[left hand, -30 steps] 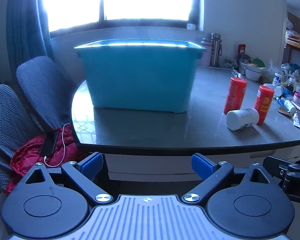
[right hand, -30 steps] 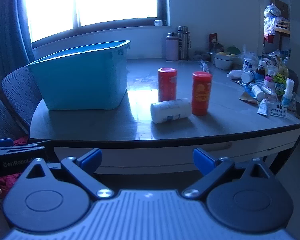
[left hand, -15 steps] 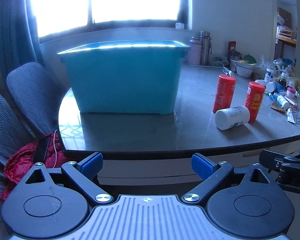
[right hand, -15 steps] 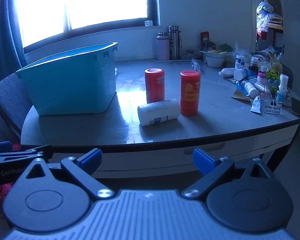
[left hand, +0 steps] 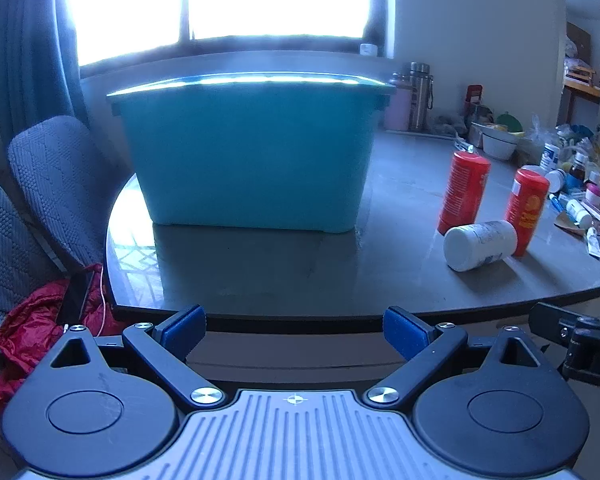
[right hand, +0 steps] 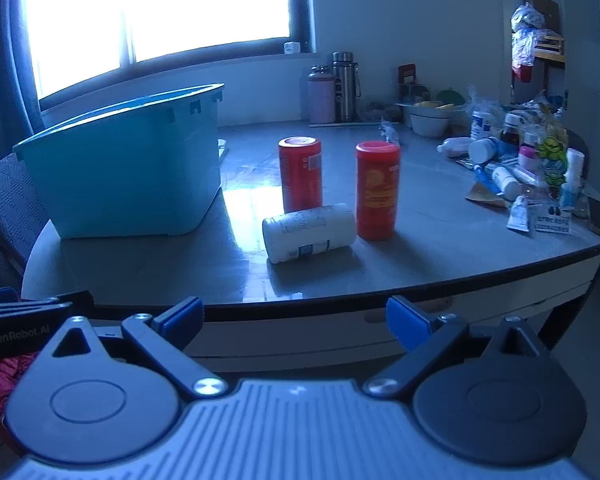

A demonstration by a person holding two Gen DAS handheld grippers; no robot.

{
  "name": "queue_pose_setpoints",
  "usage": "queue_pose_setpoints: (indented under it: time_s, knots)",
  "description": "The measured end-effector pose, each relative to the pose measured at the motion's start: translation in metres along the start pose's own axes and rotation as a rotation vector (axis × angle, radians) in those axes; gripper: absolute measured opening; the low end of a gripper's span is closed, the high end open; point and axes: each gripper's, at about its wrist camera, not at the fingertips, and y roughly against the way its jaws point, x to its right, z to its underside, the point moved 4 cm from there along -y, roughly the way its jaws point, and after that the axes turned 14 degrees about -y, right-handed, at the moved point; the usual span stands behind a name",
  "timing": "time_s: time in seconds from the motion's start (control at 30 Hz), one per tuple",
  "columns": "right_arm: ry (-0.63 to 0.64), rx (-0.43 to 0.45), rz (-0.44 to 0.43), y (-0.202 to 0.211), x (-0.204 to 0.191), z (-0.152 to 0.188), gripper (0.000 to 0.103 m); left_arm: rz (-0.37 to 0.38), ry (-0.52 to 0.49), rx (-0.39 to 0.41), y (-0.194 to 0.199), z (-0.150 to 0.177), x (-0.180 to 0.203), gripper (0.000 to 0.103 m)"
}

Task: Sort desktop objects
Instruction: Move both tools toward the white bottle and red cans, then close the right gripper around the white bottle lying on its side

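Observation:
A teal plastic bin stands on the left of the dark table. Right of it stand two red canisters, also in the left wrist view. A white bottle lies on its side in front of them. My left gripper is open and empty, short of the table's front edge, facing the bin. My right gripper is open and empty, short of the edge, facing the white bottle.
Several small bottles, tubes and packets crowd the table's right side. Flasks and a bowl stand at the back. Grey chairs with a red cloth are at the left.
Both grippers have moved a little closer to the table, the left view swinging left then back right. The jaws stay open and the objects have not moved.

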Motion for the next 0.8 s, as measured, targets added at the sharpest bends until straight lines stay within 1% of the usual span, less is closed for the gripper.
queue_pose_setpoints:
  time_s: [0.3, 0.43, 0.53, 0.8]
  knots:
    - [-0.013, -0.015, -0.018, -0.024, -0.001, -0.009, 0.098, -0.003, 0.004, -0.014, -0.015, -0.013, -0.003, 0.097]
    - [-0.016, -0.015, -0.014, -0.033, 0.002, -0.011, 0.098, -0.002, -0.008, -0.018, -0.022, -0.02, 0.0, 0.097]
    - [-0.044, -0.019, -0.002, -0.041, 0.005, -0.014, 0.098, -0.005, -0.004, -0.016, -0.026, -0.025, 0.0, 0.097]
    - [-0.052, -0.012, -0.008, -0.062, 0.004, -0.025, 0.098, -0.006, -0.007, -0.053, -0.046, -0.033, 0.001, 0.097]
